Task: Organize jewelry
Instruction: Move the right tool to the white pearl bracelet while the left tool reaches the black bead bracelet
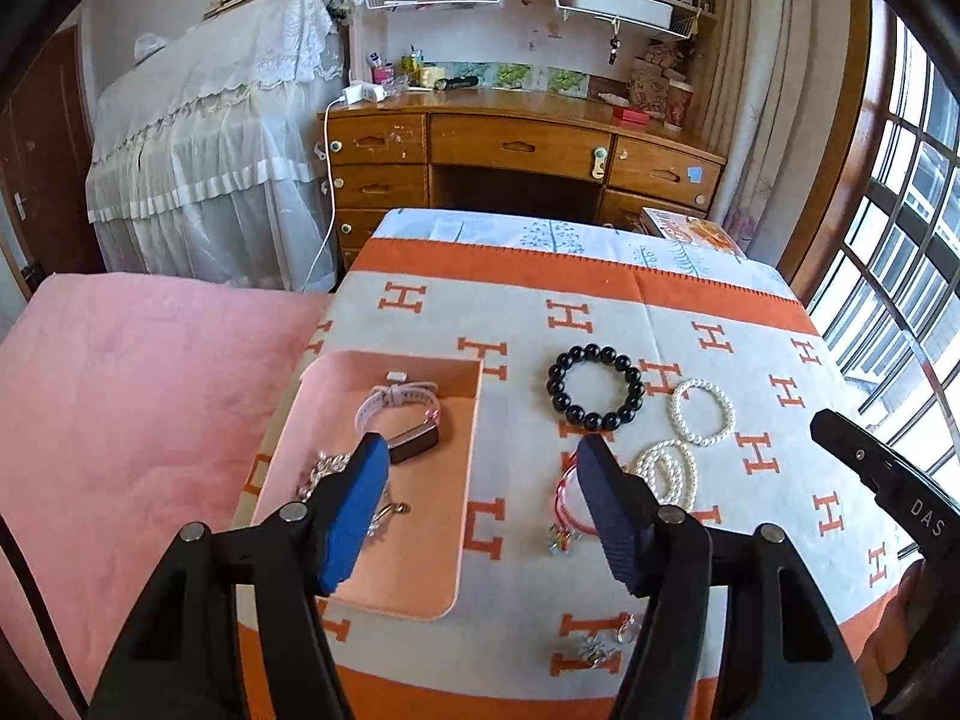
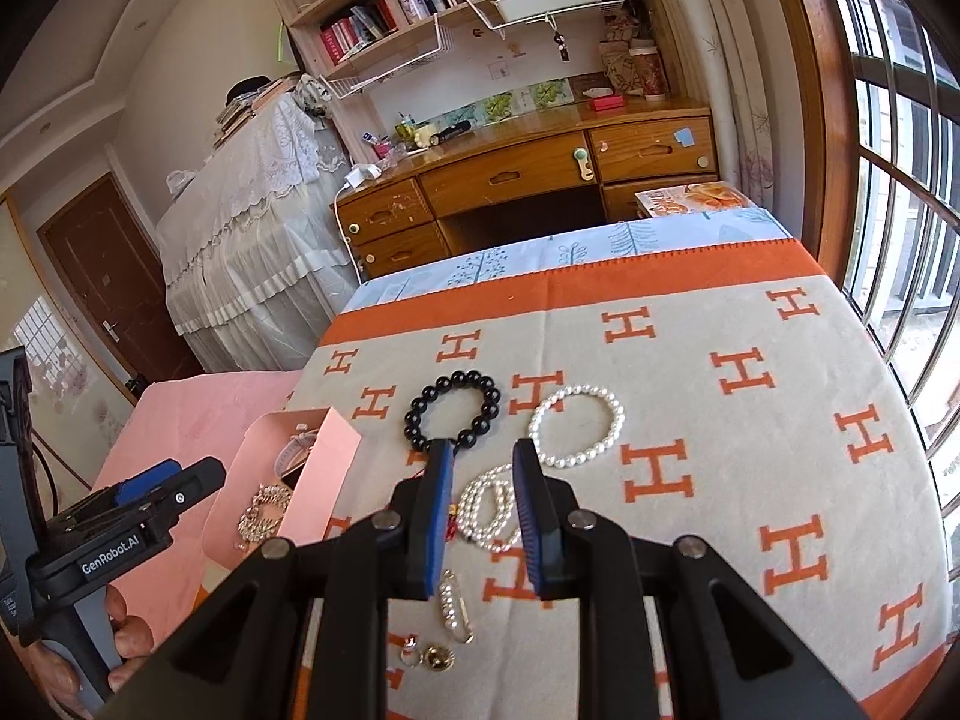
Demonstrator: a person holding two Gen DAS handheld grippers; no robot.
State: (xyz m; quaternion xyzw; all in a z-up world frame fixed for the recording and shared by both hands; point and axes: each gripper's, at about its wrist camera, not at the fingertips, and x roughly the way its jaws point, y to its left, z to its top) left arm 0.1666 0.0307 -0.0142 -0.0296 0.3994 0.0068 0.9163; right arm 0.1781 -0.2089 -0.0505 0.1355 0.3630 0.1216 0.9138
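Jewelry lies in two groups on the surface (image 1: 750, 360), which is covered by a grey cloth with orange H marks. One pink tray (image 1: 420, 576) sits at the left side of the cloth and holds two items: one watch with a pale strap (image 1: 401, 414) and one silver chain (image 2: 264, 510).

Outside the tray, the following items are counted:
- One black bead bracelet (image 1: 596, 385), lying flat to the right of the tray.
- One single-strand pearl bracelet (image 1: 702, 412), just beside the black one.
- One multi-strand pearl bracelet (image 1: 667, 474), nearer the cameras.
- One red cord bracelet (image 1: 564, 495), partly hidden by a finger.
- One beaded clip (image 2: 454, 603) and two small round pieces (image 2: 427, 657) at the near edge; their type cannot be told.

The left tool (image 1: 480, 450) is spread wide and holds nothing; one finger is over the tray, the other over the red cord. The right tool (image 2: 480, 456) stands at a narrower gap, empty, above the multi-strand pearl bracelet.
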